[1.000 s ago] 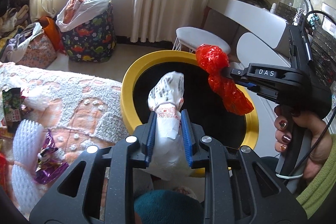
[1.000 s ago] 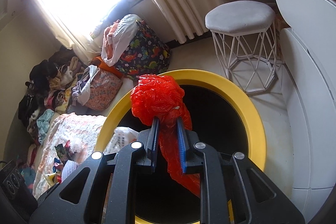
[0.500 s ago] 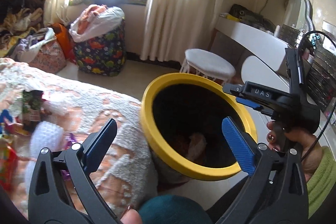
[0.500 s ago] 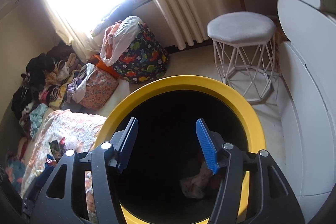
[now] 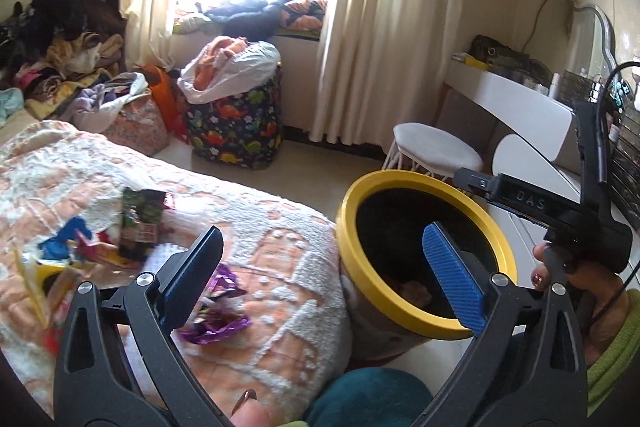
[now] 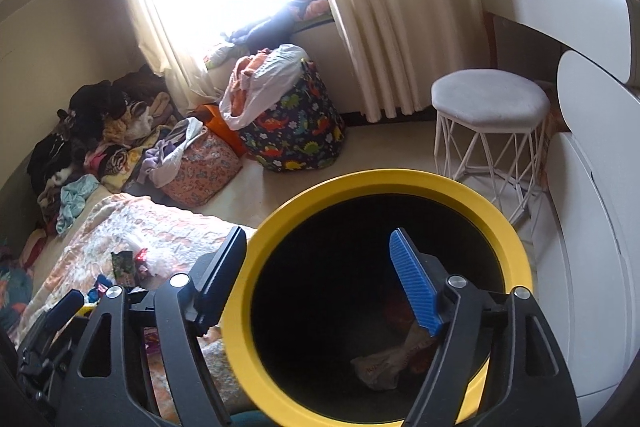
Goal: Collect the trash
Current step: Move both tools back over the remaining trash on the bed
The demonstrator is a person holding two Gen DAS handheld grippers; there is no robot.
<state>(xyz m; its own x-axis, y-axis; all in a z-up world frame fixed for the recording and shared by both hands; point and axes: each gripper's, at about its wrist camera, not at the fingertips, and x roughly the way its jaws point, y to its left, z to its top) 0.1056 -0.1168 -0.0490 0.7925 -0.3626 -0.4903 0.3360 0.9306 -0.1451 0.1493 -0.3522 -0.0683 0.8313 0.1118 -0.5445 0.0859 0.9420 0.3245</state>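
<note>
Both grippers' jaws empty, left gripper (image 5: 322, 271) wide, right gripper (image 6: 320, 283) opening above yellow-rimmed bin (image 6: 280, 227) beside bed edge (image 5: 320, 267).

Bin (image 6: 520, 259): yellow rim, black inside
Bedspread (image 5: 280, 227): white and peach tufted pattern
Laundry bag (image 6: 304, 131): dark blue, printed with coloured dinosaurs
Stool (image 6: 490, 97): grey seat, white wire legs
Wrapper (image 5: 216, 319): shiny purple
Curtains (image 5: 384, 27): cream
Hand-held gripper pads (image 6: 416, 287): blue, ribbed

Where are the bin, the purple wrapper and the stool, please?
bin (image 6: 280, 223), right wrist view, on its yellow rim.
purple wrapper (image 5: 218, 323), left wrist view, on its crumpled middle, lying on the bedspread.
stool (image 6: 490, 97), right wrist view, on its grey seat.
</note>
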